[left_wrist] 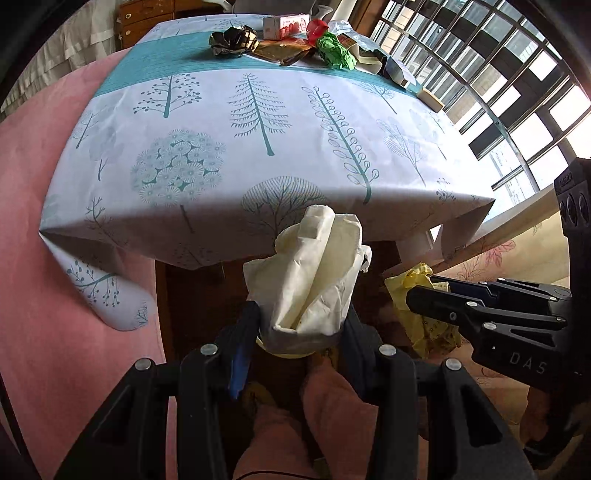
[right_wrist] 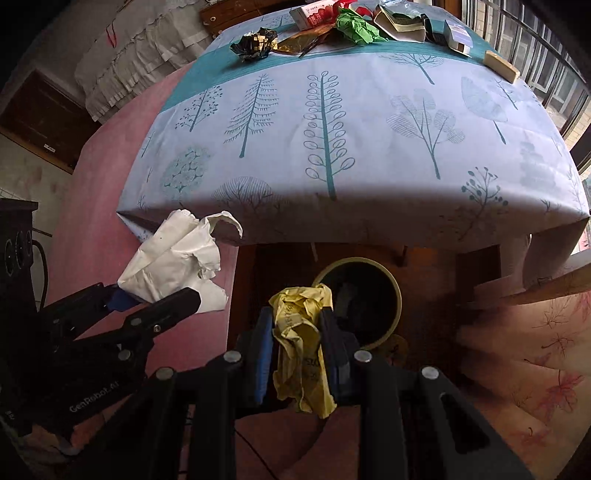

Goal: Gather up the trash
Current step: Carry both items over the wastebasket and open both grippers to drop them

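From the left wrist, your left tongs [left_wrist: 301,325] grip the white paper [left_wrist: 314,273], the bin hidden below: release here could miss.

From the right wrist, your right tongs [right_wrist: 297,339] clamp the yellow wrapper [right_wrist: 301,343] just short of the bin [right_wrist: 395,295]; it may snag.

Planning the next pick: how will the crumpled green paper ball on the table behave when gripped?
The crumpled green paper ball looks light and probably crushes under the fingers. Its irregular creases suggest it will slide rather than roll when nudged.

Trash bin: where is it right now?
In the right wrist view the trash bin stands on the floor under the table's near edge, just beyond the yellow wrapper clamped in the right gripper.
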